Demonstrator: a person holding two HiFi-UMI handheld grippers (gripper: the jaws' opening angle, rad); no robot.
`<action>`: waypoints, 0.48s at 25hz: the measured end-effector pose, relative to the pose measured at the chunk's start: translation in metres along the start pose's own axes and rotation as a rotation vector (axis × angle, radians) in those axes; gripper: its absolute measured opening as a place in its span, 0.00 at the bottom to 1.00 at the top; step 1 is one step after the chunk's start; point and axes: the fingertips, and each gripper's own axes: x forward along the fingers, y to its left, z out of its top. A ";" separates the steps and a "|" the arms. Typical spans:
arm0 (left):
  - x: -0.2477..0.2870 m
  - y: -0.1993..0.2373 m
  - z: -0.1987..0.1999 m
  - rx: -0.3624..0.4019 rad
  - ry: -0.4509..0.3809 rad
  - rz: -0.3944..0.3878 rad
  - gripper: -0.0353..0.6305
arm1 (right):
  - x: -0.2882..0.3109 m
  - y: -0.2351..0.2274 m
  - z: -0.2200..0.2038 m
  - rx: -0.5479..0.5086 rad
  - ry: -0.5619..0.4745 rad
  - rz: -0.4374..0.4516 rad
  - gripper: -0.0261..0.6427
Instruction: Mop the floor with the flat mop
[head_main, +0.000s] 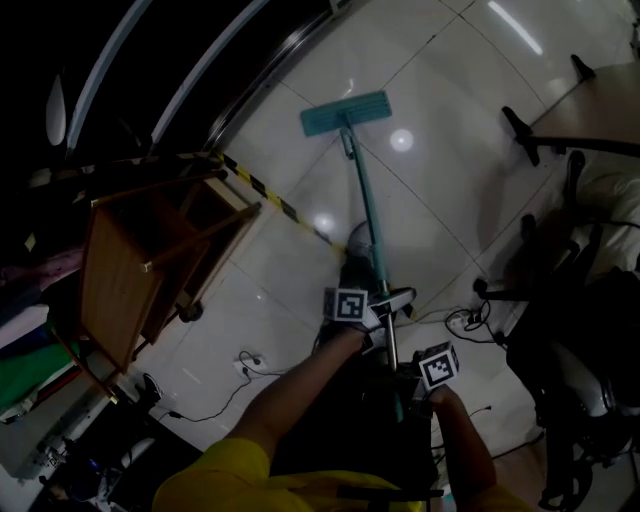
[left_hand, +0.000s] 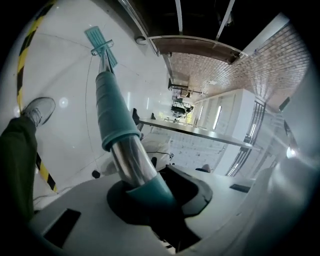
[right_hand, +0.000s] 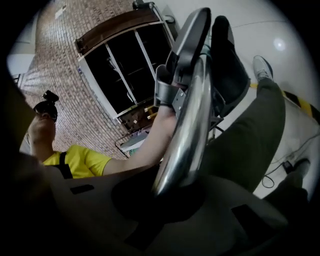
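1. Left gripper (head_main: 385, 311) is clamped on the flat mop's teal-and-silver metal pole (head_main: 366, 205). Right gripper (head_main: 405, 379) is closed on it too, just behind.
2. Teal rectangular mop head (head_main: 346, 112) lies flat on the glossy white tiled floor (head_main: 450, 210), near its dark far edge.

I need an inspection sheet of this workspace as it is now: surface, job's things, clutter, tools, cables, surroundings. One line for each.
Surface: glossy white tiled floor, crossed by black-and-yellow hazard tape.
Job's things: flat mop, its teal head lying flat on the floor; handle runs back to the person.
Clutter: wooden stool at the left; office chairs at the right.
Tools: left tool closed on the handle at its teal sleeve; right tool closed on the bare metal part, nearer the person's body.
Cables: power strip with leads left of the person; another cable bundle at the right.
Surroundings: table upper right; brick wall with dark windows.
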 end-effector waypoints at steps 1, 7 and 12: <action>0.003 0.003 0.016 -0.002 0.003 -0.018 0.18 | 0.000 -0.008 0.018 -0.023 0.001 -0.014 0.07; 0.009 0.028 0.178 -0.001 0.006 0.026 0.19 | 0.007 -0.033 0.182 -0.111 0.001 -0.115 0.06; 0.001 0.030 0.232 0.120 0.030 0.101 0.19 | 0.031 -0.003 0.223 -0.078 -0.020 -0.021 0.05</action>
